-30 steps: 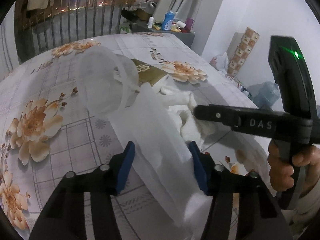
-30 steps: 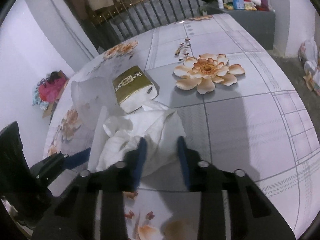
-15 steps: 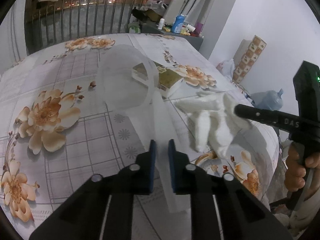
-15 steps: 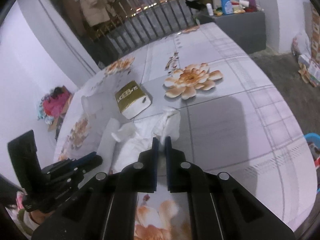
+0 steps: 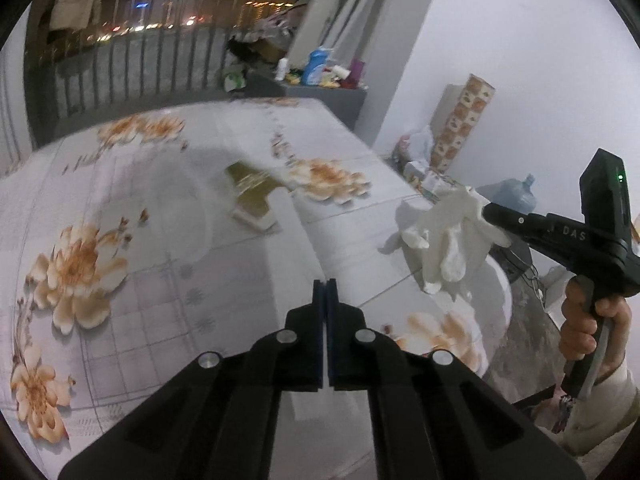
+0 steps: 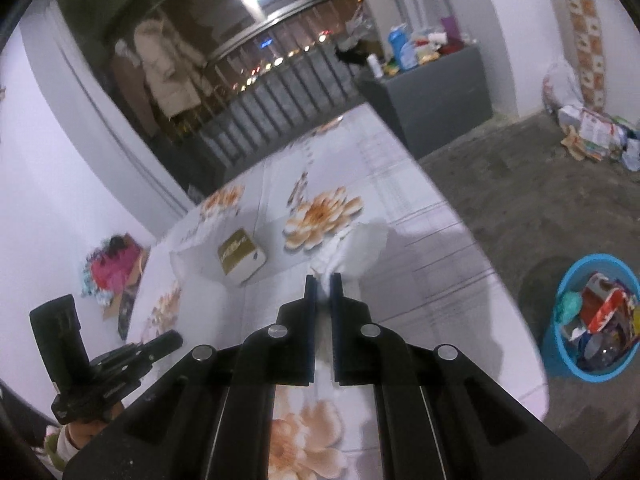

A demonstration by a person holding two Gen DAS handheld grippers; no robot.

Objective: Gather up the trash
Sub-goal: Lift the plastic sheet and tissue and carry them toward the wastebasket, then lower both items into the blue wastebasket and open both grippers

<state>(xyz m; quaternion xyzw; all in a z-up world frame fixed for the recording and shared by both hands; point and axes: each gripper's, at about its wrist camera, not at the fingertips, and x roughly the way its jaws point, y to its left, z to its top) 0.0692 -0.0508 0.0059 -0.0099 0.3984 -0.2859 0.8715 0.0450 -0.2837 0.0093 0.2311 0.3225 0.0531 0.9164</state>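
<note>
One flower-printed tablecloth covers the table [image 5: 120,208], with a translucent white plastic bag [image 5: 188,208] lying across its middle and a gold tissue pack [image 5: 252,196] just beside the bag's far edge. Off the table's right edge, a blue plastic basin [image 6: 560,360] full of rubbish stands on the floor. The right gripper [image 6: 323,280] is clamped on crumpled white tissue paper [image 5: 448,240], lifted clear above the table's right edge. The left gripper [image 5: 325,286] pinches the bag's near strip, its jaws fully together.
</note>
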